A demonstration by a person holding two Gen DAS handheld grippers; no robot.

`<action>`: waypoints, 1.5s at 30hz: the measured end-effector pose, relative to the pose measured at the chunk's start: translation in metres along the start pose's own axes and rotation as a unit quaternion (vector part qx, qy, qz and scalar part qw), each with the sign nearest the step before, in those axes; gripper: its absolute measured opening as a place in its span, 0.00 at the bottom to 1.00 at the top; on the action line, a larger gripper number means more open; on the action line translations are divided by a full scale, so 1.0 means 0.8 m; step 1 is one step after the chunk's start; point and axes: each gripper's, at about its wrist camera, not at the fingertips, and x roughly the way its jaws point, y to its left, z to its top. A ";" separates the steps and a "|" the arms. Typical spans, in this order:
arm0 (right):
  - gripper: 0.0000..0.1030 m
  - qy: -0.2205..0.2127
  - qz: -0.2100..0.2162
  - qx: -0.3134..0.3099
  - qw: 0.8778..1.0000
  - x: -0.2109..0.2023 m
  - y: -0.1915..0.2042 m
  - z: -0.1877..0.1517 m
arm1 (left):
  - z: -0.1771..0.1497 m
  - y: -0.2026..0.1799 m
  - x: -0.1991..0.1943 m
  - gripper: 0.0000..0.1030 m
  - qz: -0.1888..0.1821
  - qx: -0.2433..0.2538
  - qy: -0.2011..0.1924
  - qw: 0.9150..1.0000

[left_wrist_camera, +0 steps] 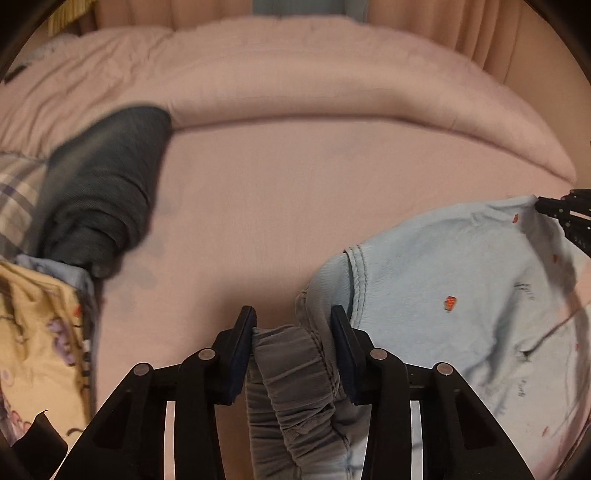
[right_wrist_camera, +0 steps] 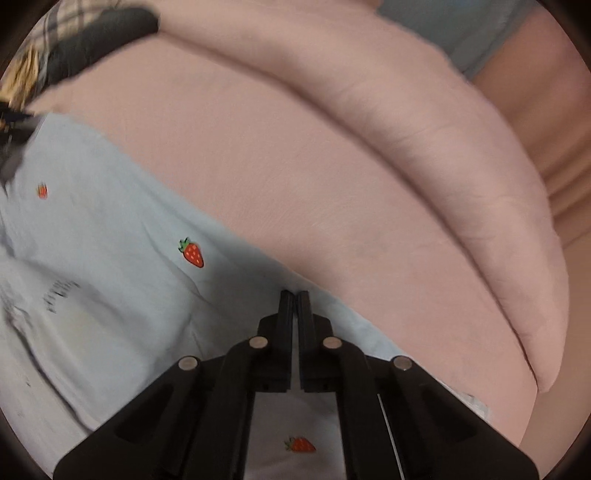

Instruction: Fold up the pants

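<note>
The pale blue pants [left_wrist_camera: 461, 295] stretch sideways between both grippers: left gripper [left_wrist_camera: 291, 321] clamps the gathered waistband [left_wrist_camera: 295, 369], right gripper [right_wrist_camera: 294, 295] pinches the far edge.

left gripper [left_wrist_camera: 291, 325] jaws clamped, right gripper [right_wrist_camera: 294, 295] jaws closed

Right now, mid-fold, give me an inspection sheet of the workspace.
Surface: pink bed sheet, rolled pink duvet behind.
Job's things: light blue strawberry-print pants, gathered waistband bunched.
Clutter: dark grey garment, plaid cloth, yellow floral fabric.
Grippers: left hand-held gripper closed on the waistband; right hand-held gripper shut on the pants' edge.
Cables: nothing seen.
Surroundings: peach curtains.
</note>
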 end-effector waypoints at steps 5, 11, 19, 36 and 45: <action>0.02 -0.057 -0.023 0.002 0.998 -0.070 -0.017 -0.014 | -0.032 -0.013 -0.077 0.39 0.008 0.040 -0.068 0.997; 0.02 -0.126 -0.035 -0.007 0.991 -0.166 0.011 -0.087 | -0.106 -0.046 -0.141 0.39 0.004 0.079 -0.136 0.988; 0.02 -0.114 -0.003 -0.044 0.992 -0.248 0.154 -0.230 | -0.200 -0.049 -0.139 0.30 -0.013 0.064 -0.117 0.991; 0.00 -0.052 0.034 -0.064 0.996 -0.210 0.231 -0.289 | -0.253 -0.074 -0.102 0.20 0.027 0.103 -0.081 0.991; 0.36 -0.060 0.097 0.147 0.983 -0.202 0.152 -0.288 | -0.260 -0.020 -0.131 0.15 0.015 0.012 -0.067 0.998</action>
